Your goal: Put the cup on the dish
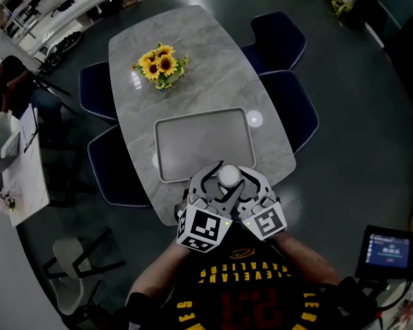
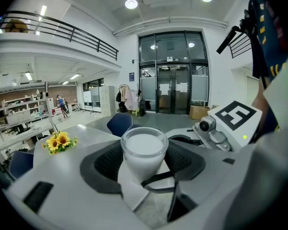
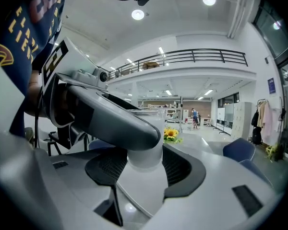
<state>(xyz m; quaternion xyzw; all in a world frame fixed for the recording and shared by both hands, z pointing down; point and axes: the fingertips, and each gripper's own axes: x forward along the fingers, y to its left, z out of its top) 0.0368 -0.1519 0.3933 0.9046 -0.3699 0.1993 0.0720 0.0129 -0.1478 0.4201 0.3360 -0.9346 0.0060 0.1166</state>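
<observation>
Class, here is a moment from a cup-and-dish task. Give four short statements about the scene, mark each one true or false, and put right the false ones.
1. Both grippers are shut on the cup. True: it sits between the jaws of the left gripper and of the right gripper.
2. The cup stands in the middle of the dish. False: the grippers hold it at the dish's near edge, and the middle of the dish is bare.
3. The sunflowers stand on the table, beyond the dish. True.
4. The sunflowers lie on the dish. False: they are on the table top, apart from the dish.
</observation>
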